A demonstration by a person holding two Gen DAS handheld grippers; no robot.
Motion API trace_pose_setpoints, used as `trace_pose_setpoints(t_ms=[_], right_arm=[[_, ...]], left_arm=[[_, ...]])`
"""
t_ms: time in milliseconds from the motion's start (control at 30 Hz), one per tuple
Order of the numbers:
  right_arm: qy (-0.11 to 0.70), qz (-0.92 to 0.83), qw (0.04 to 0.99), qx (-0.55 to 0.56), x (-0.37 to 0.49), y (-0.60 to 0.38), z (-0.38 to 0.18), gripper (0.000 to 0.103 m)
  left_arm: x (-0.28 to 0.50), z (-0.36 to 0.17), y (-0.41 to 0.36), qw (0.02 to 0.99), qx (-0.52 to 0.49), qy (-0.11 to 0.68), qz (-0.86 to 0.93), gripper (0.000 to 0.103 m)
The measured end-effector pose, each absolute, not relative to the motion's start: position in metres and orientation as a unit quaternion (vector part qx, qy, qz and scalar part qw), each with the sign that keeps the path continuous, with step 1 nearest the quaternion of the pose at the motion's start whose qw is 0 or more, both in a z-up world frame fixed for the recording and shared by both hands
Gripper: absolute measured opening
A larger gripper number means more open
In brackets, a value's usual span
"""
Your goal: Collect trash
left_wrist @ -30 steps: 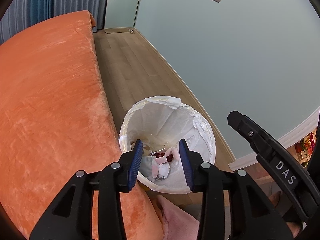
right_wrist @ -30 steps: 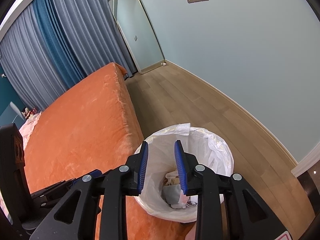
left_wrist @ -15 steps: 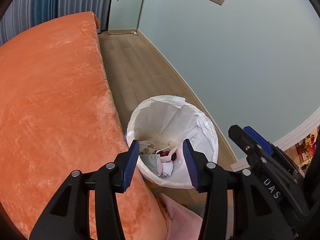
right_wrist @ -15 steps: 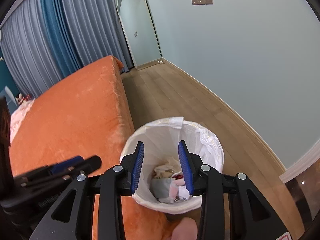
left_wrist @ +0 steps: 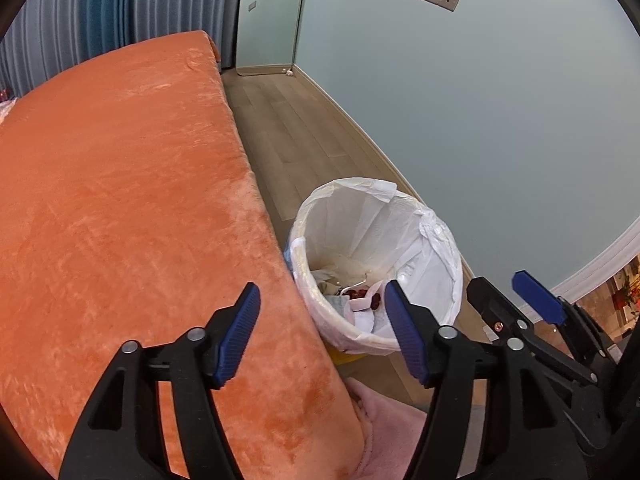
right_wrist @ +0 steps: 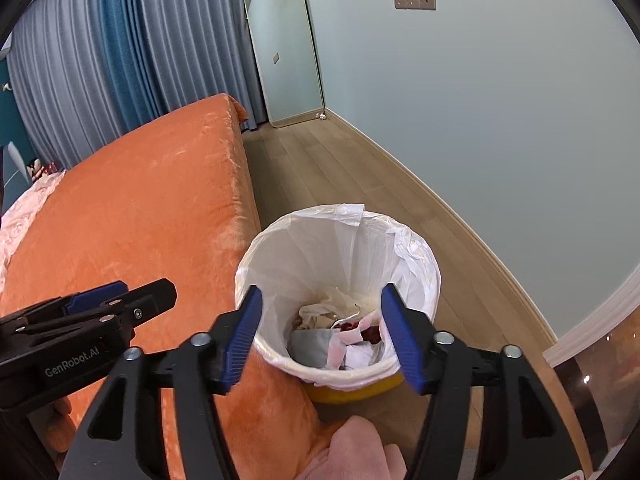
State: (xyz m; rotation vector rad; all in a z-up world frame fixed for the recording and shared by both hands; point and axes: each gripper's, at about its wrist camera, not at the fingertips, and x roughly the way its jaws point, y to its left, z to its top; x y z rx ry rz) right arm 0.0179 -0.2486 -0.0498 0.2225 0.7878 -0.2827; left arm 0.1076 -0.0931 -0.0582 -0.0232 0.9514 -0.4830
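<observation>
the left tool (left_wrist: 322, 334), black with blue ribbed pads, is spread wide and opening further, with nothing pinched between its fingers; it hangs over the edge of the orange plush bed (left_wrist: 120, 200). the right tool (right_wrist: 320, 334) is likewise spread and widening, empty, above the round yellow bin lined with a white plastic bag (right_wrist: 400, 256). "genrobot.ai" is printed in white on the left tool's body in the right wrist view. the bin stands on the wooden floor (right_wrist: 340, 168) just beside the bed, holding crumpled paper, grey and white scraps and something red (right_wrist: 348, 340).
</observation>
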Motion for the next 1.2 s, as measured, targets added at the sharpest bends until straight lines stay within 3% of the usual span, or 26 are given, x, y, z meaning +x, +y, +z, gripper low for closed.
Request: trace_pose_setpoints(t_ms=[167, 400, 467, 1200], right_arm=[[0.384, -0.145, 0.907, 0.092, 0.005, -0.240, -0.059, 0.078], [0.395, -0.148, 0.903, 0.084, -0.013, -0.229, -0.082, 0.086], [0.396, -0.151, 0.902, 0.086, -0.018, -0.227, -0.089, 0.097], [0.373, -0.199, 0.902, 0.089, -0.035, -0.227, -0.127, 0.096]], left_arm=[[0.094, -0.064, -0.083, 0.876, 0.013, 0.438, -0.203, 0.070], [0.077, -0.077, -0.068, 0.892, 0.028, 0.419, -0.169, 0.082], [0.072, -0.081, -0.066, 0.895, 0.036, 0.413, -0.165, 0.084], [0.055, -0.108, -0.060, 0.910, 0.048, 0.386, -0.141, 0.093]])
